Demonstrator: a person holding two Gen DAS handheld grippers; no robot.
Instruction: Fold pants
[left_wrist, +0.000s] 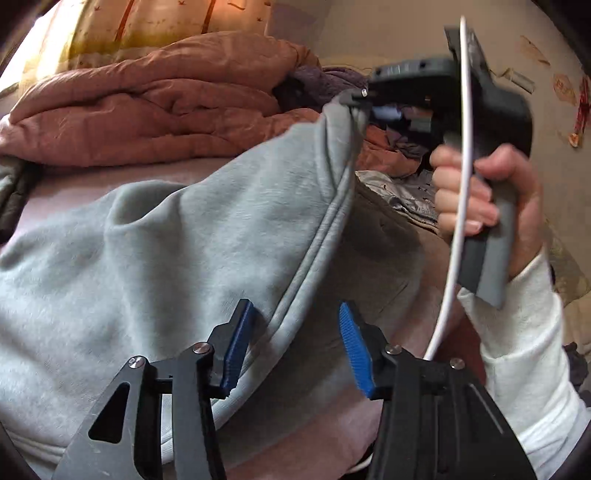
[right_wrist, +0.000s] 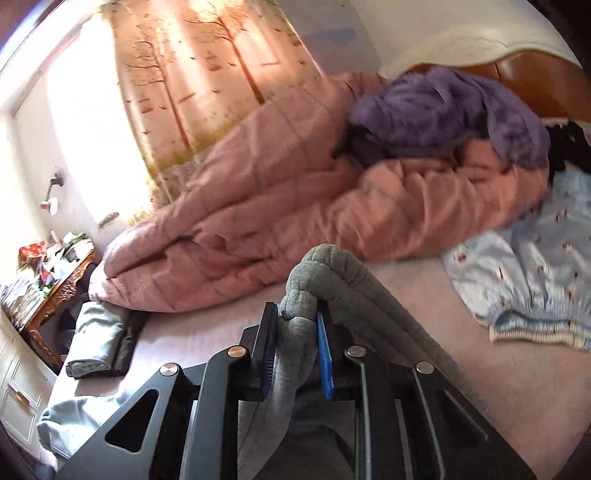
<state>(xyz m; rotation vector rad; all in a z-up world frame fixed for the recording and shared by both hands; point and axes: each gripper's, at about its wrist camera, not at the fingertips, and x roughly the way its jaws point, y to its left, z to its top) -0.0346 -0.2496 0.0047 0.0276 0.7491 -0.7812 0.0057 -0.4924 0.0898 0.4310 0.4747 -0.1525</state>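
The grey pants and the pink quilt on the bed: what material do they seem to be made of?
The grey pants look like thick fleece or sweatshirt knit: matte, slightly fuzzy, with a ribbed band where the right gripper pinches them. The pink quilt looks like padded woven fabric, probably cotton or polyester: puffy, with stitched squares and a faint sheen.

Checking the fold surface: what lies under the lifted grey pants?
Under the grey pants, held up by the right gripper, pink bed sheet shows. The part beneath the draped cloth is hidden.

Bed (right_wrist: 424, 369) – pink sheet; on it lie a pink quilt (right_wrist: 258, 206), folded grey garments (right_wrist: 99, 336) and a light-blue patterned garment (right_wrist: 528, 273).
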